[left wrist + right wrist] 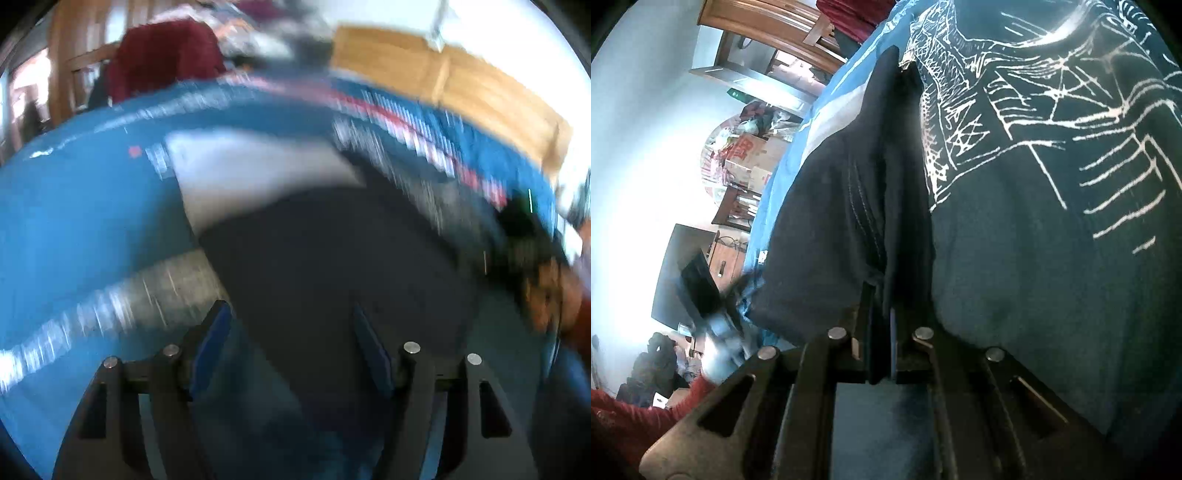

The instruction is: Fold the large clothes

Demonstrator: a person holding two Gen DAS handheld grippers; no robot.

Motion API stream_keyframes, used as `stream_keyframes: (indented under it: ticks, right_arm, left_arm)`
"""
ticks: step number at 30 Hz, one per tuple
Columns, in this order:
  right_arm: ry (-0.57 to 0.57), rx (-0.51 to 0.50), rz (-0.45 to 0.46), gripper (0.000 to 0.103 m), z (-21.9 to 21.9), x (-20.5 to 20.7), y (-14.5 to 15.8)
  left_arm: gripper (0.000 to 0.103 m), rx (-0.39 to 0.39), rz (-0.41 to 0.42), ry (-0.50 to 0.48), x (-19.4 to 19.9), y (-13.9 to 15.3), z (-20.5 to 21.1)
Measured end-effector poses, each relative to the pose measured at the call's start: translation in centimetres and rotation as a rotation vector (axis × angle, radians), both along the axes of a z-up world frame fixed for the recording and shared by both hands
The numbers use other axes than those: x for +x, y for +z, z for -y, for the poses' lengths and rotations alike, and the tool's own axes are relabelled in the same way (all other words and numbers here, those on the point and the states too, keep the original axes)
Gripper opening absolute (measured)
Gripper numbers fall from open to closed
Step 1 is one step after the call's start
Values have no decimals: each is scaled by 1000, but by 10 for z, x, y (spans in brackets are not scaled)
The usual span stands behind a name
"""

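While dark printed shirt [1015, 258] lay on blue bed [74, 229]: right tongs [882, 332] pinched shut on its hem fold; left tongs [291, 328] agape, empty, blurred. Advised taut, level carry-over.

Probably a home bedroom: blue bedspread [74, 229], wooden wardrobe [768, 22], stacked boxes [746, 155].
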State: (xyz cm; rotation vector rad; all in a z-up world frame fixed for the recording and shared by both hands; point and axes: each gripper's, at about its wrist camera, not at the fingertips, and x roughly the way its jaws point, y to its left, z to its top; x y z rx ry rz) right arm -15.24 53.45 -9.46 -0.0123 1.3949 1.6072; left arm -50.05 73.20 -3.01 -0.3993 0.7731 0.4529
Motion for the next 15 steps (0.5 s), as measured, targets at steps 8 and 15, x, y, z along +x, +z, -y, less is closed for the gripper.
stream_keyframes:
  ticks: [8, 15]
  right_arm:
    - [-40, 25, 431, 68, 36, -45, 85]
    - [-343, -194, 828, 103, 38, -27, 74]
  left_arm:
    - [77, 49, 0, 185, -24, 24, 47]
    - [85, -3, -55, 463, -87, -18, 45]
